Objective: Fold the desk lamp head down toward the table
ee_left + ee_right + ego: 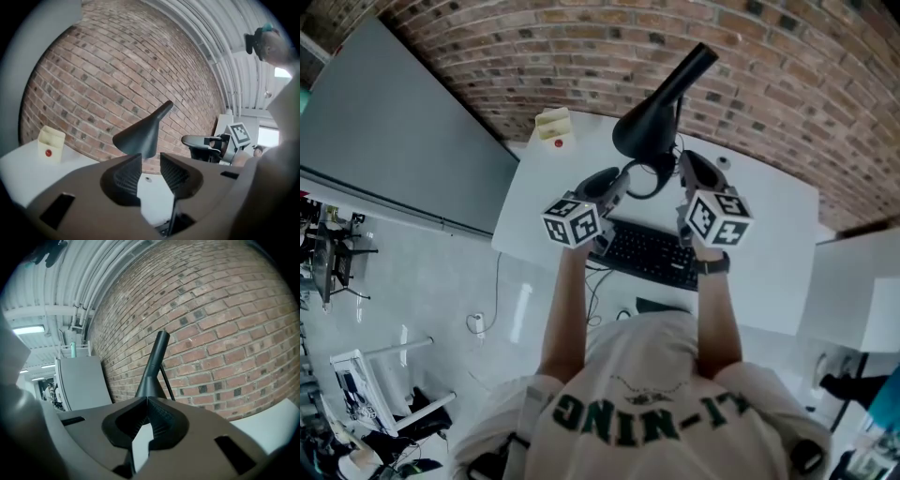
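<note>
Desk lamp head, one, sits just beyond the left gripper, jaws apart, empty. Right gripper is pinched together, empty; one keyboard lies below both.

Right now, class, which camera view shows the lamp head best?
The left gripper view: the lamp head shows almost whole, side-on, from wide rim to neck. The head view sees it from above, smaller. The right gripper view shows only its narrow upper part; the rest is hidden.
</note>
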Demonstrator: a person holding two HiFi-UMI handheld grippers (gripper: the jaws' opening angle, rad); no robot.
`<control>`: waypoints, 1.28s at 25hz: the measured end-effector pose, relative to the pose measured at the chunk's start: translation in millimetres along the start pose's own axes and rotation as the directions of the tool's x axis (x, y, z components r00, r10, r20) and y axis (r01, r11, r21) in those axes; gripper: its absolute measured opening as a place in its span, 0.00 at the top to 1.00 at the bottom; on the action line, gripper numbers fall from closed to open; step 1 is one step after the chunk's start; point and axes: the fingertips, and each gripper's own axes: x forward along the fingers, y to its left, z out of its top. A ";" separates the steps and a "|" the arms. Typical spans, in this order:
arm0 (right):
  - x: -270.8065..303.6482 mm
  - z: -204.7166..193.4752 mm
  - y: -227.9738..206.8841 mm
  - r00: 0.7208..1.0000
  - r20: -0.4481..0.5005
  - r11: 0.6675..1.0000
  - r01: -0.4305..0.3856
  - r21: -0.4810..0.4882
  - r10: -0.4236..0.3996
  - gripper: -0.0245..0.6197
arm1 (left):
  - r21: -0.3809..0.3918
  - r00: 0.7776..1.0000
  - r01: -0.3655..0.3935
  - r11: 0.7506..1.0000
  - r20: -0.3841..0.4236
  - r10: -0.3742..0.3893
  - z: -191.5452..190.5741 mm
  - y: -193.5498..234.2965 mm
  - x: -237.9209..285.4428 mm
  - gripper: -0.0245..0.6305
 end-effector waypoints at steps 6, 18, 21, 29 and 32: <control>-18.2 -1.9 32.0 1.000 0.019 0.999 -0.021 -0.036 0.022 0.95 | 0.165 0.987 -0.156 0.974 0.073 0.145 31.1 -10.7 -50.4 0.79; -60.9 -10.5 71.7 0.998 0.065 0.988 0.005 -0.156 0.006 0.95 | 0.364 0.927 -0.365 0.857 0.223 0.300 63.0 -46.5 -106.2 0.83; -67.6 -9.6 74.5 0.997 0.078 0.985 0.022 -0.169 -0.009 0.95 | 0.391 0.920 -0.382 0.837 0.243 0.306 66.4 -51.1 -113.1 0.88; -79.6 -9.0 74.2 0.993 0.108 0.969 0.077 -0.234 -0.053 0.95 | 0.427 0.907 -0.411 0.806 0.281 0.314 65.0 -53.3 -118.7 0.96; -79.8 -6.8 73.6 0.989 0.130 0.962 0.096 -0.254 -0.064 0.95 | 0.447 0.907 -0.410 0.795 0.295 0.301 67.2 -54.7 -117.5 0.96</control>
